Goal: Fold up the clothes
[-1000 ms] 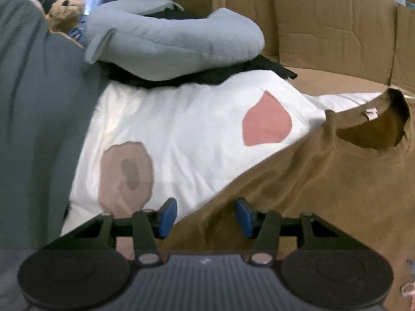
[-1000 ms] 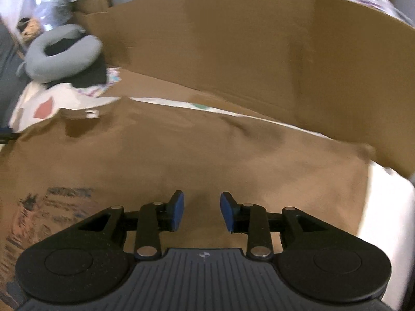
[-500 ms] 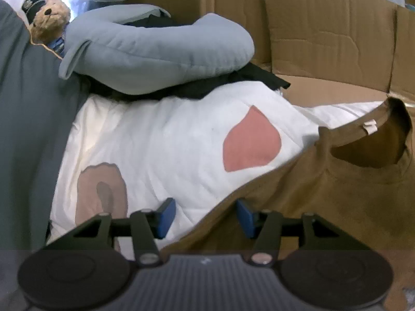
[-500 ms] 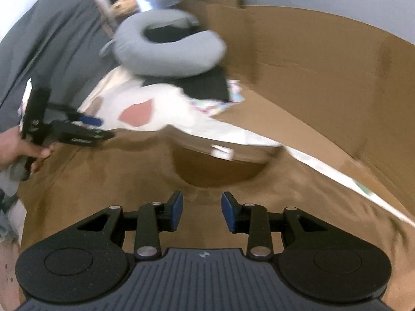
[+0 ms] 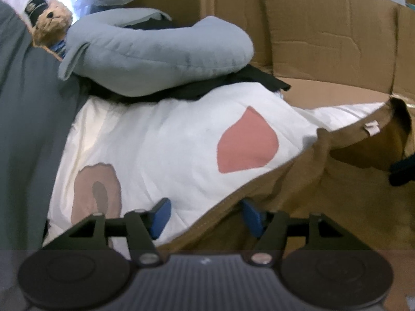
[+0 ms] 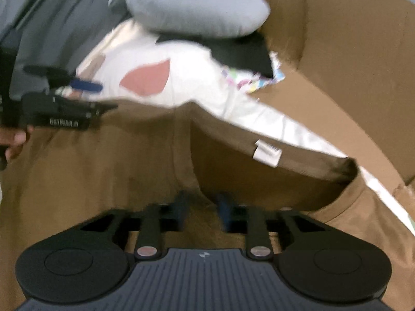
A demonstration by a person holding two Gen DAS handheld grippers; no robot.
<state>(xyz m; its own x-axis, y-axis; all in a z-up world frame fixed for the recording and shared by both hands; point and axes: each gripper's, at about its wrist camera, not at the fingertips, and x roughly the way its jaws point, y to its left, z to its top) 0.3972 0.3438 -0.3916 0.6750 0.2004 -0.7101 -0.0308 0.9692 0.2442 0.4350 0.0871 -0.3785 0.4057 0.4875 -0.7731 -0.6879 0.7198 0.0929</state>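
Note:
A brown T-shirt (image 5: 337,207) lies on a white quilt (image 5: 168,142), its collar with a white label (image 5: 371,128) at the far right. My left gripper (image 5: 206,217) is open at the shirt's left shoulder edge; the hem runs between the blue pads and drapes over the right one. In the right wrist view, the shirt (image 6: 103,168) fills the foreground. My right gripper (image 6: 202,208) sits low at the near rim of the collar opening (image 6: 259,181), open by a narrow gap, with a fabric ridge between its blurred fingers. The left gripper (image 6: 77,96) shows at the left.
A grey neck pillow (image 5: 155,54) rests on dark clothing (image 5: 259,83) behind the quilt. A teddy bear (image 5: 50,23) sits at the far left, beside a grey blanket (image 5: 26,129). Cardboard walls (image 5: 324,31) close the back and right. A hand (image 6: 13,140) holds the left gripper.
My right gripper swung left and dropped down to the collar, its fingers a little closer together. The left gripper pushed forward, and the shirt's edge now lies over its right finger.

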